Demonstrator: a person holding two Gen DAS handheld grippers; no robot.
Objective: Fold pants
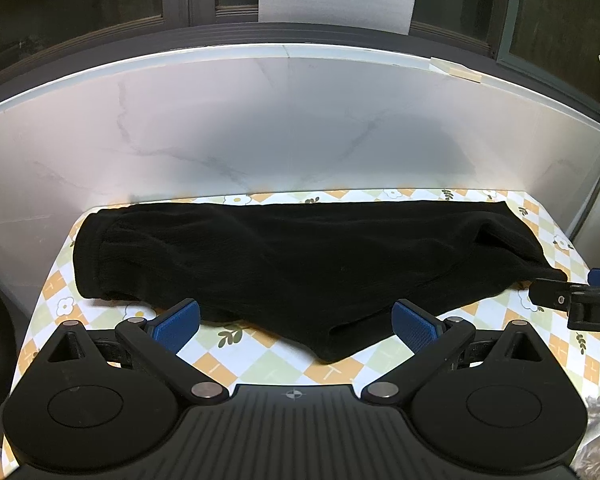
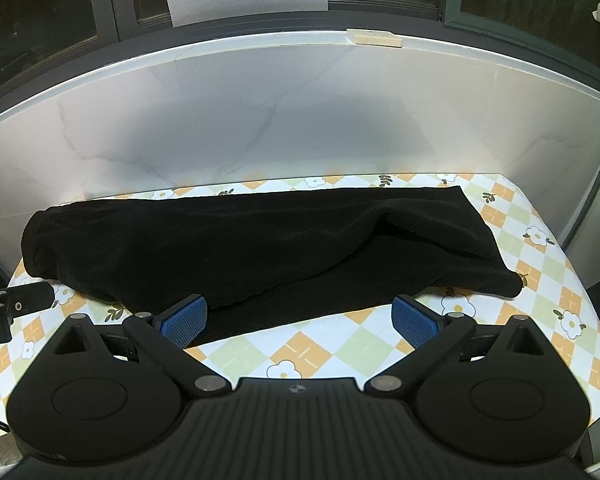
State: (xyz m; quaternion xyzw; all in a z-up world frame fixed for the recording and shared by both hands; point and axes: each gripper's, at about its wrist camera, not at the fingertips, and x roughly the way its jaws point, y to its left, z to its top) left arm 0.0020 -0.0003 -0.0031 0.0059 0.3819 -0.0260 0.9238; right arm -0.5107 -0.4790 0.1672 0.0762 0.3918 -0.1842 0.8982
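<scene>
Black pants (image 1: 284,264) are laid across the checked tablecloth (image 1: 260,364).
Both the left gripper (image 1: 296,326) and right gripper (image 2: 300,320) are held spread, empty; only "DA" is legible.

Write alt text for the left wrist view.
Black pants lie folded lengthwise across a checked floral tablecloth. The left gripper hovers open at their near edge, holding nothing; the right gripper pokes in from the right.
</scene>
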